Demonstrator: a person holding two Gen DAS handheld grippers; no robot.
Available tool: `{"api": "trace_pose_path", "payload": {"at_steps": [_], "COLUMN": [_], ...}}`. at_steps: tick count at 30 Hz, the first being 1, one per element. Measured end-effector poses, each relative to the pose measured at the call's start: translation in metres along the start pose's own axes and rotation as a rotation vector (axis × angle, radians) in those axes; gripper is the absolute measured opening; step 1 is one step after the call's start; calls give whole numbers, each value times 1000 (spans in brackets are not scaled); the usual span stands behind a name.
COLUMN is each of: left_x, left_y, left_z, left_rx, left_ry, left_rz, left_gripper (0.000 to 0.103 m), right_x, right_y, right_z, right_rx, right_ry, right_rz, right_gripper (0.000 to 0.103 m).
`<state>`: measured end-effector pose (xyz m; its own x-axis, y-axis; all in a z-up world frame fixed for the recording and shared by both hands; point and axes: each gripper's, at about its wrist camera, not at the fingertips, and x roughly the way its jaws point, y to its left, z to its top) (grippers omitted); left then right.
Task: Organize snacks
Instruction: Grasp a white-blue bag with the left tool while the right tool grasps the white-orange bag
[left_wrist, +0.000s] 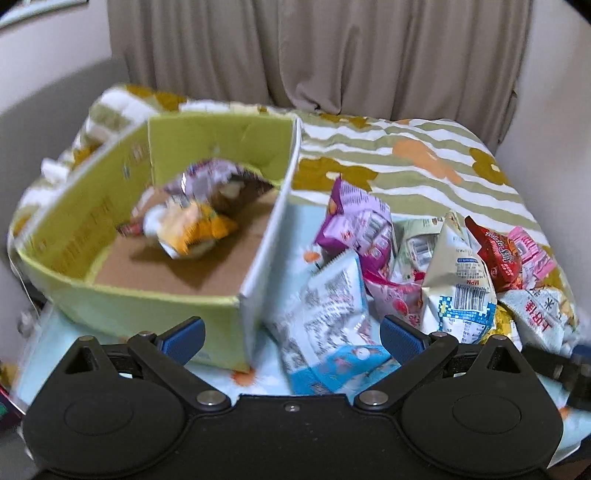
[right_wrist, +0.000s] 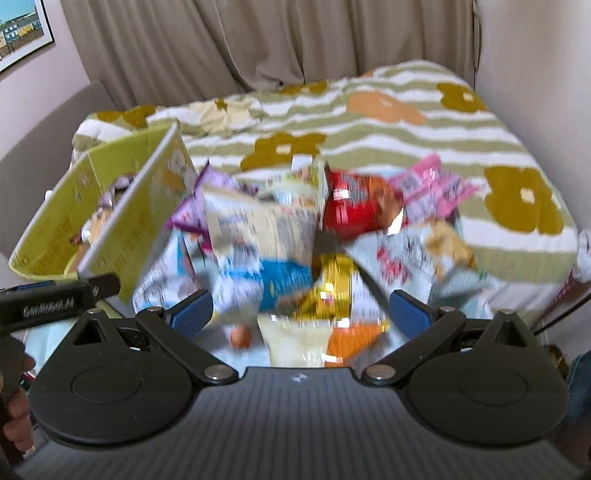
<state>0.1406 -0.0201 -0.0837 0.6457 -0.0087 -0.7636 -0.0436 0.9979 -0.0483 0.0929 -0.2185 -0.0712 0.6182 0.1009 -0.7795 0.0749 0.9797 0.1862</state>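
Snack packets (left_wrist: 424, 266) lie heaped on the bed (left_wrist: 406, 147) beside a green box (left_wrist: 92, 221); only the left view shows packets inside it. Both the left gripper (left_wrist: 291, 336) and right gripper (right_wrist: 301, 312) have fingers apart, empty. The right view is blurred.

The light is soft and even, of the indoor kind, and rather dim; its source cannot be told. Shadows are weak: one lies under the packets inside the green box (left_wrist: 155, 206). Motion blur smears the snack pile (right_wrist: 314, 240) strongly in the right wrist view. The fisheye bends the far curtain (left_wrist: 314, 51) and the edges. Corners turn dark.
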Motion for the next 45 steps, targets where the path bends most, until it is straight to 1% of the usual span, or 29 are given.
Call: {"api": "trace_pose_path", "payload": {"at_steps": [3, 14, 15, 17, 18, 19, 20, 22, 25, 28, 33, 36, 38, 40, 42, 45], "left_x": [18, 70, 74, 80, 83, 86, 88, 85, 79, 76, 66, 59, 54, 48, 41, 30], "left_y": [-1, 6, 7, 10, 11, 10, 10, 5, -1, -2, -2, 0, 0, -2, -3, -7], "left_z": [-6, -16, -17, -20, -21, -22, -24, -25, -26, -28, -34, -36, -35, -36, -36, -34], "left_rx": [-70, -241, -259, -285, -287, -285, -283, -241, -183, -148, -106, -90, -77, -59, -48, -26], "left_ry": [31, 143, 155, 180, 196, 214, 225, 217, 209, 201, 191, 182, 174, 162, 152, 126], "left_rz": [-18, -78, -87, -116, -128, -143, -151, -143, -137, -136, -115, -107, -105, -101, -106, -109], "left_gripper": [102, 102, 100, 94, 85, 81, 80, 74, 67, 65, 63, 63, 62, 62, 62, 62], "right_x": [10, 45, 47, 50, 51, 52, 53, 54, 57, 58, 65, 69, 68, 66, 63, 55], "right_y": [-4, -9, -7, -8, -8, -9, -10, -12, -12, -11, -9, -7, -5, -3, 0, 1], "right_z": [-11, -34, -35, -36, -37, -37, -37, -37, -37, -38, -41, -42, -43, -44, -45, -46], "right_rx": [13, 21, 21, 20, 20, 21, 24, 31, 31, 27, 32, 24, 11, 1, -3, 8], "right_ry": [31, 117, 122, 129, 131, 133, 136, 141, 148, 150, 162, 178, 176, 171, 166, 156], "right_rz": [4, 9, 7, 4, 1, -1, -1, -2, -9, -15, -8, -7, -9, -12, -9, 2], "right_gripper": [103, 103, 103, 103, 103, 103, 103, 103, 103, 103, 102, 90, 87, 80, 77, 76]}}
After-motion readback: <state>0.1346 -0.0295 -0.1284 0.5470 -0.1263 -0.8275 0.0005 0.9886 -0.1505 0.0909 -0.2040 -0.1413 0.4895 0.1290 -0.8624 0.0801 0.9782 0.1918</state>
